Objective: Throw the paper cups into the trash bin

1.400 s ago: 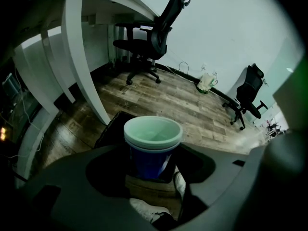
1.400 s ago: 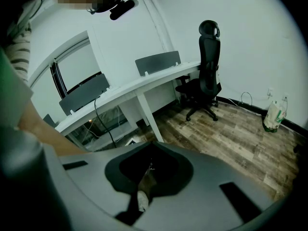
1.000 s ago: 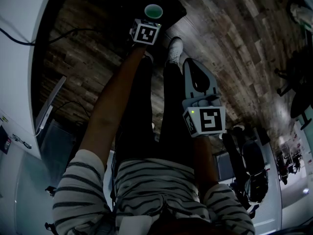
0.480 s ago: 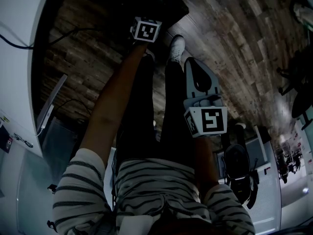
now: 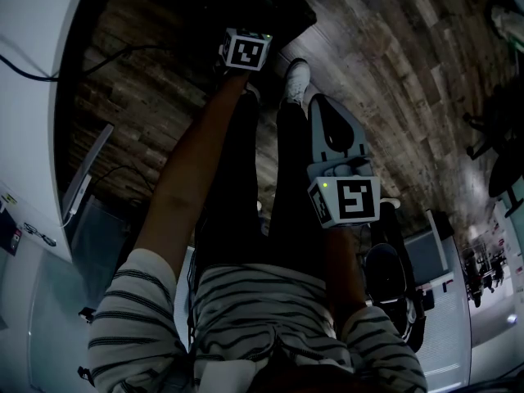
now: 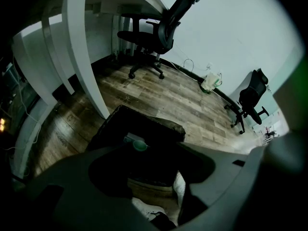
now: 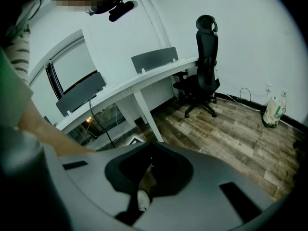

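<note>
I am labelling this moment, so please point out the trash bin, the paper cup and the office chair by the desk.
trash bin (image 6: 161, 122): left gripper view, far rim.
paper cup (image 6: 139, 145): left gripper view, greenish top, inside the bin.
office chair (image 6: 142, 36): left gripper view, seat.

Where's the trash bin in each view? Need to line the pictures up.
Head view: trash bin, a dark shape at top centre, up against the frame edge.
Left gripper view: trash bin at centre, seen between the open jaws, with a green paper cup inside.
Right gripper view: not in it.
Shared landmark: wood plank floor, seen in all three.
</note>
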Demonstrator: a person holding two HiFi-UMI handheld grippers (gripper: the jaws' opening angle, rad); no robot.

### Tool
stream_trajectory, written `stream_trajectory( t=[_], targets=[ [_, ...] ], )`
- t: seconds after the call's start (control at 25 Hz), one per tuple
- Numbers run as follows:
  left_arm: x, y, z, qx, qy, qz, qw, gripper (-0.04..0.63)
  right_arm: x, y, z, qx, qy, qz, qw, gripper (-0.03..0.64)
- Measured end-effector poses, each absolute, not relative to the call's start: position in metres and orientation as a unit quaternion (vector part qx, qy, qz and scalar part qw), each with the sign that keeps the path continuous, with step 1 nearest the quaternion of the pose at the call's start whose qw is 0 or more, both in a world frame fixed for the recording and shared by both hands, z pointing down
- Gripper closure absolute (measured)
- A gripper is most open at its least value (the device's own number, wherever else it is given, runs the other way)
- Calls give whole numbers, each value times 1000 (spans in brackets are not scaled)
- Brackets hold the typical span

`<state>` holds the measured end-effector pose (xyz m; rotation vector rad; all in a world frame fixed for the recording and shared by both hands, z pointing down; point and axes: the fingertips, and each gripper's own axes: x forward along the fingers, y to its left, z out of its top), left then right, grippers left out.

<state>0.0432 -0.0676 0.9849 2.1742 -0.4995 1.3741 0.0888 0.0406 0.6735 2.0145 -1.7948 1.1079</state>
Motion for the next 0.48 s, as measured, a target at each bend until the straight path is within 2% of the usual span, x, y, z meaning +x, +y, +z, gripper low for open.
stream_trajectory(
  t=[0.48],
  targets=[
    [40, -67, 950, 796, -203, 503, 268, 379, 91, 43, 658, 690, -612, 372, 106, 600]
  ],
)
